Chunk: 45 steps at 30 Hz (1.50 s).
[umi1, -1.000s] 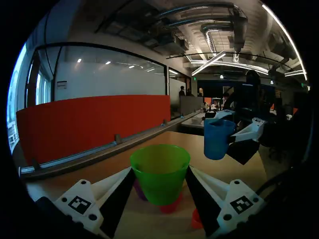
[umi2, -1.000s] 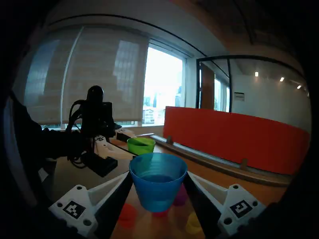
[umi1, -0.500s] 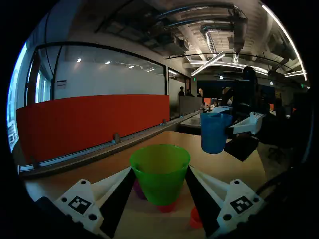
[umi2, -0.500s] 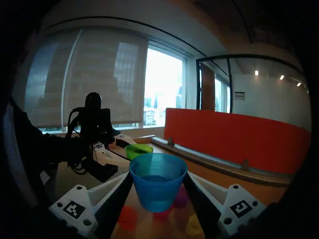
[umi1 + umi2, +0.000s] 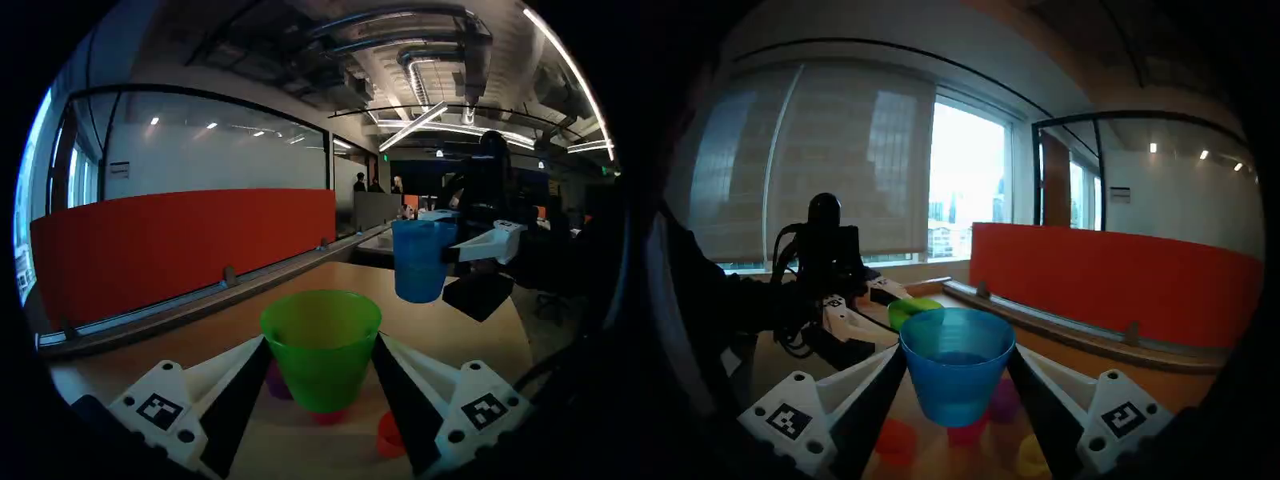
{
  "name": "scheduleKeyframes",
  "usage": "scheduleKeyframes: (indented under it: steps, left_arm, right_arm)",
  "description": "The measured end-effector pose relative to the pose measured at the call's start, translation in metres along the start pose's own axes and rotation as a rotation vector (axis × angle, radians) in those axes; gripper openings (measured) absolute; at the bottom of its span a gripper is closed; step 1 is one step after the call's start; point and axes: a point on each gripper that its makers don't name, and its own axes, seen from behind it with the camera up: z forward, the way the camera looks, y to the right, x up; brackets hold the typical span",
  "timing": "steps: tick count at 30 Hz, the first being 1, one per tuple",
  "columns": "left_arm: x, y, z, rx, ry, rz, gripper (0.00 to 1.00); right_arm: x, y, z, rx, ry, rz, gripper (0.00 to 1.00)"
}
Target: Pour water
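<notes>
Left gripper view: green cup hides purple cup and red cup in part; orange cup half behind finger of left claw. Right gripper view: blue cup covers lower green cup; yellow cup partly behind finger of right claw. Far people too small to tell.

no legible txt, wall sign blurry

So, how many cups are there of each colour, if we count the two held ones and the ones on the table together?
Green cup: 1
Blue cup: 1
Red cups: 2
Purple cup: 1
Yellow cup: 1
Total: 6
</notes>
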Motion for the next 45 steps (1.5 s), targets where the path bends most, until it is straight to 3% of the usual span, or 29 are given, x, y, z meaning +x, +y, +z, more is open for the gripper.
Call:
scheduleKeyframes:
  steps: [9,27,36,45]
  left_arm:
    - [-0.001,0.002,-0.004,0.006,0.012,0.015,0.83]
    - [-0.009,0.011,-0.006,-0.014,0.011,-0.011,0.83]
    - [-0.014,0.015,-0.009,-0.021,0.007,-0.02,0.83]
    - [-0.018,0.025,-0.011,-0.037,0.011,-0.015,0.83]
  right_arm:
    - [0.01,0.0,0.003,0.008,0.019,-0.002,0.9]
    - [0.021,0.001,0.016,0.023,-0.005,-0.06,0.9]
    - [0.031,-0.004,0.026,0.049,-0.019,-0.134,0.9]
    - [0.04,-0.004,0.036,0.059,-0.034,-0.21,0.9]
